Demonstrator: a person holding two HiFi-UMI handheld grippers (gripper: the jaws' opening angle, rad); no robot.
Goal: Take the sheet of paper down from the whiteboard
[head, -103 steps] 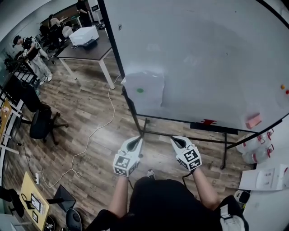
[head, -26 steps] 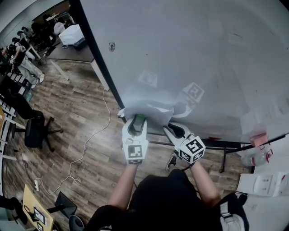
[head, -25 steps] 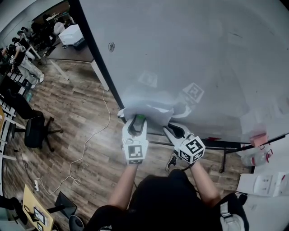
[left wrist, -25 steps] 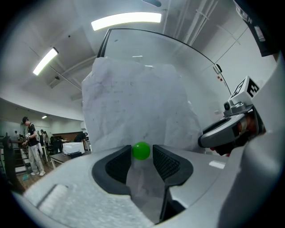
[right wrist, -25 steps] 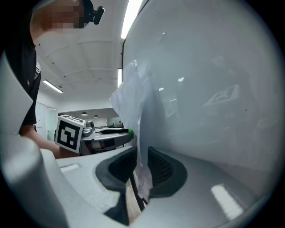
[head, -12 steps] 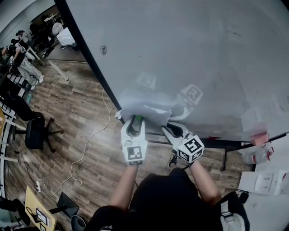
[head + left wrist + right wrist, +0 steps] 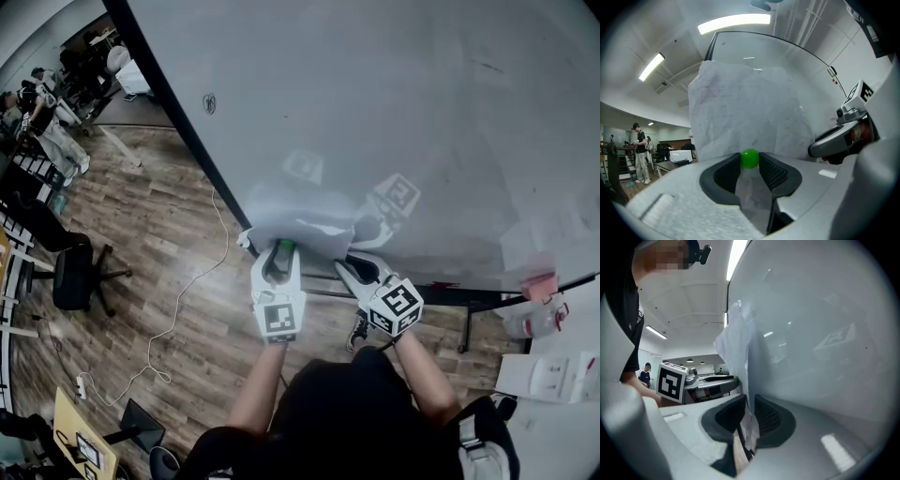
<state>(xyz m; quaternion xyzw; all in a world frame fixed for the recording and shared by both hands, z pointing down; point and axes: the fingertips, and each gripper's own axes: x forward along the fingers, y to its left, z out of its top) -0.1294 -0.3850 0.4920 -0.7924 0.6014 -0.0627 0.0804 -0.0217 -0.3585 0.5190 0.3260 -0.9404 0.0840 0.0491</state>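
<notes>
Arms (image 7: 251, 398) stretch out in front of the person, side by side, and both grippers point flat at the whiteboard (image 7: 422, 112). The left gripper (image 7: 281, 251) sits straight. The right gripper (image 7: 347, 267) is just beside it and turns in a little toward the left one. Its tips are near the board's bottom edge.

The sheet of paper (image 7: 745, 108) hangs on the board right in front of the left gripper's fingers (image 7: 776, 171) and rises high above them. A small green magnet (image 7: 750, 158) sits on the lower part of the paper, right between the left tips. Below the magnet, more of the paper shows in the gap between the two left fingers. On the other side, the sheet's lower edge bends away from the board and goes in between the right gripper's fingers (image 7: 726, 416).

The left jaws are closing in on the green magnet. They are wide apart, with one dark pad very close on each side of the ball. I cannot tell if the pads press on it. The right jaws are almost together and pinch the thin edge of the paper between their pads.
</notes>
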